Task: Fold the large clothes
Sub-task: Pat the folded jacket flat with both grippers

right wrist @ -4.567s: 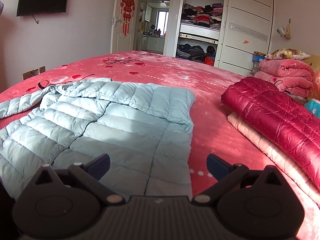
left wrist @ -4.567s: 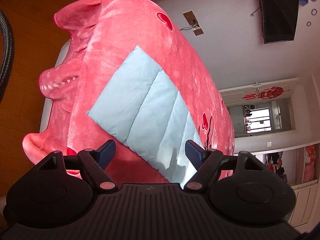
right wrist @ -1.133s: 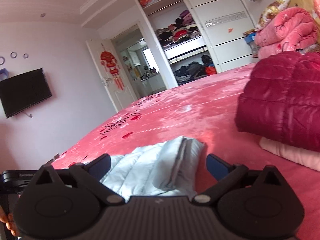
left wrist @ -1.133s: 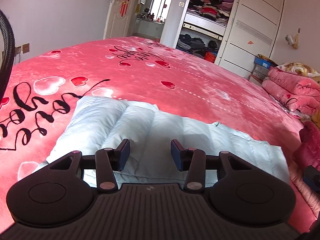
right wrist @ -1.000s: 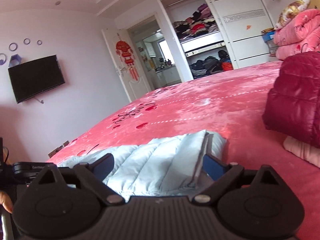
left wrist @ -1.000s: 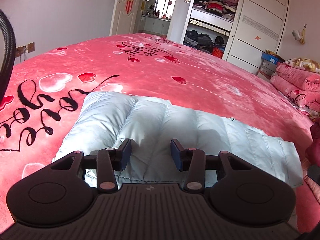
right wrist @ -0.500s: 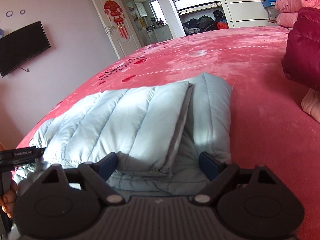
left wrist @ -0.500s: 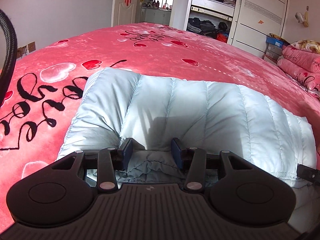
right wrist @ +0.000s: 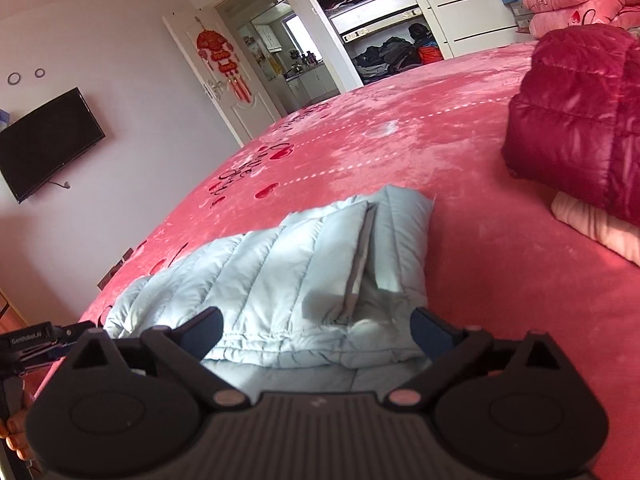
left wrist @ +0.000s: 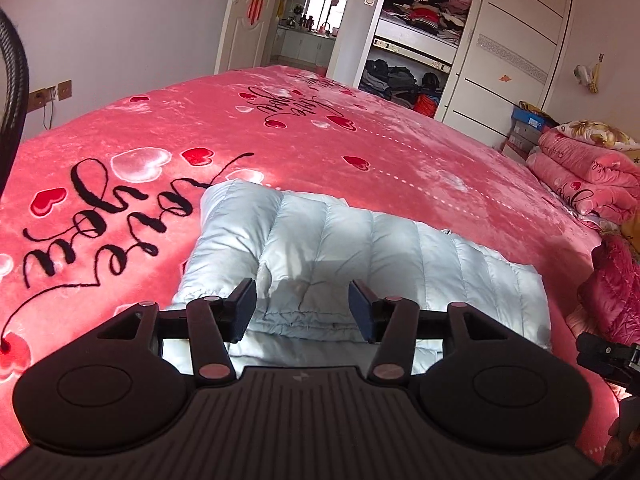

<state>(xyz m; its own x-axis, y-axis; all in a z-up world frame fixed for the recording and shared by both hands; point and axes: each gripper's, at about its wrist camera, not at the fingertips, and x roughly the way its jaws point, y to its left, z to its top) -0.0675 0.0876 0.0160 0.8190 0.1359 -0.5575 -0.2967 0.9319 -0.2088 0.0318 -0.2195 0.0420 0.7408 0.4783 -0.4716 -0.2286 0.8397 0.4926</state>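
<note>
A light blue quilted down jacket (left wrist: 360,248) lies folded over on itself on the pink heart-print bedspread (left wrist: 160,128). It also shows in the right wrist view (right wrist: 304,272). My left gripper (left wrist: 302,310) is open and empty, just above the jacket's near folded edge. My right gripper (right wrist: 316,330) is wide open and empty above the same near edge, towards the jacket's right end. The jacket's near hem is hidden behind both gripper bodies.
A folded dark red down jacket (right wrist: 576,124) lies on a pale pink folded item (right wrist: 596,226) at the right of the bed. Folded pink quilts (left wrist: 584,168) are stacked further back. An open wardrobe (left wrist: 416,40) and a doorway (left wrist: 308,20) stand beyond the bed.
Both grippers have pulled back and up from the jacket, which looks smaller now. The left jaws, half a second ago close around the jacket's folded edge, have opened wider and let go.
</note>
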